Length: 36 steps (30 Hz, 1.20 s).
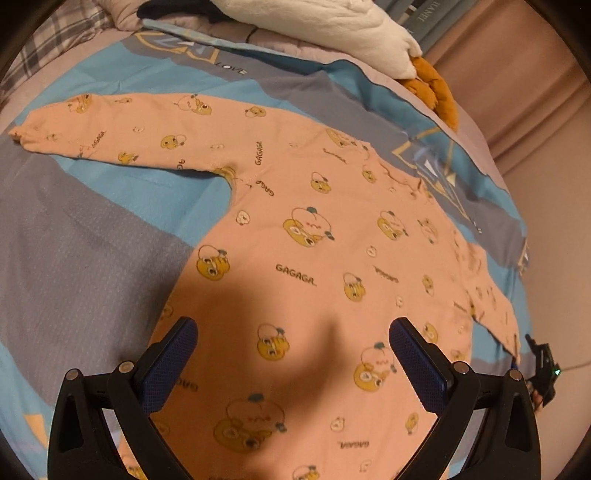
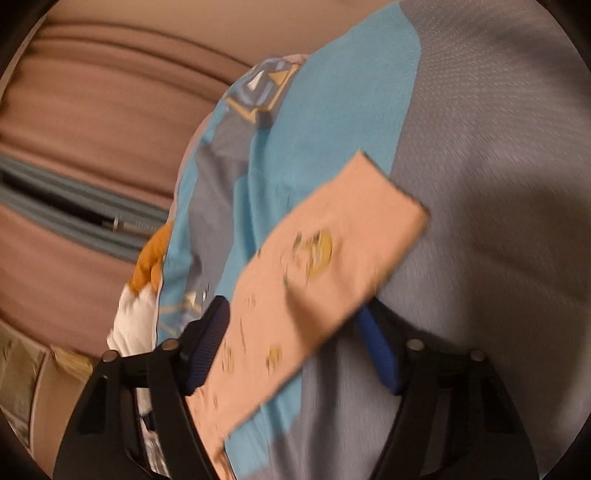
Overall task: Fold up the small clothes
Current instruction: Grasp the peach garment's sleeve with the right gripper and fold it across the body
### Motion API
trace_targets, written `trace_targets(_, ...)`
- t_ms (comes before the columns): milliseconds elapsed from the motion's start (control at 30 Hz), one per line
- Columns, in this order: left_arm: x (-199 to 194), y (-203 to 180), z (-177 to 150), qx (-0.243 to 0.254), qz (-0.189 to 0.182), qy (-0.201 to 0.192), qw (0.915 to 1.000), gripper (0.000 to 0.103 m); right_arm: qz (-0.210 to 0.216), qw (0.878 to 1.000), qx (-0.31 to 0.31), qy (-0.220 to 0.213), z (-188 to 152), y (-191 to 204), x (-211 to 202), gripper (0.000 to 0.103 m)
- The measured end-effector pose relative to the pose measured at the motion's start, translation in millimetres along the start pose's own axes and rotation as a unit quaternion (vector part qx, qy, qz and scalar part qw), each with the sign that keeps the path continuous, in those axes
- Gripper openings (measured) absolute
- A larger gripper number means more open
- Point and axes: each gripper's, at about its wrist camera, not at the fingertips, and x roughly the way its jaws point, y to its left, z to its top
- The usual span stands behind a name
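A small peach long-sleeved shirt (image 1: 314, 236) with yellow cartoon prints lies flat on the bed, one sleeve stretched to the far left, the other toward the right edge. My left gripper (image 1: 291, 332) is open above the shirt's lower body, touching nothing. In the blurred right wrist view, a sleeve of the shirt (image 2: 317, 266) lies across the gap between the fingers of my right gripper (image 2: 295, 317), which is open. The right gripper also shows small at the right edge of the left wrist view (image 1: 541, 363).
The bed cover (image 1: 85, 251) is blue and grey. A white and orange plush toy (image 1: 369, 33) lies at the far edge of the bed, also seen in the right wrist view (image 2: 144, 288). Pinkish drapery (image 2: 92, 118) lies beyond the bed's edge.
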Motion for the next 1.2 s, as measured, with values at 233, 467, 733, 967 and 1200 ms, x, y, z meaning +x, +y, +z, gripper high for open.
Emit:
trace_targets(233, 0, 13, 8, -0.006, 0.014, 0.001, 0.9999, 0.103, -0.034, 0.999, -0.036, -0.016, 13, 22, 0, 0.008)
trace_targets(467, -16, 37, 13, -0.023, 0.017, -0.020, 0.9994, 0.103, -0.007, 0.961, -0.275, -0.023, -30, 186, -20, 0.007)
trace_targets(733, -35, 70, 19, -0.045, 0.012, -0.033, 0.9983, 0.103, 0.005, 0.859, -0.512, 0.019, -188, 350, 8, 0.007)
trace_targets(967, -40, 105, 26, -0.062, 0.027, -0.032, 0.9972, 0.103, -0.042, 0.728, -0.683, 0.053, -347, 366, 85, 0.006)
trace_targets(1200, -42, 129, 28, -0.078, 0.033, -0.035, 0.9958, 0.103, -0.072, 0.623, -0.775, 0.079, -461, 340, 142, 0.006)
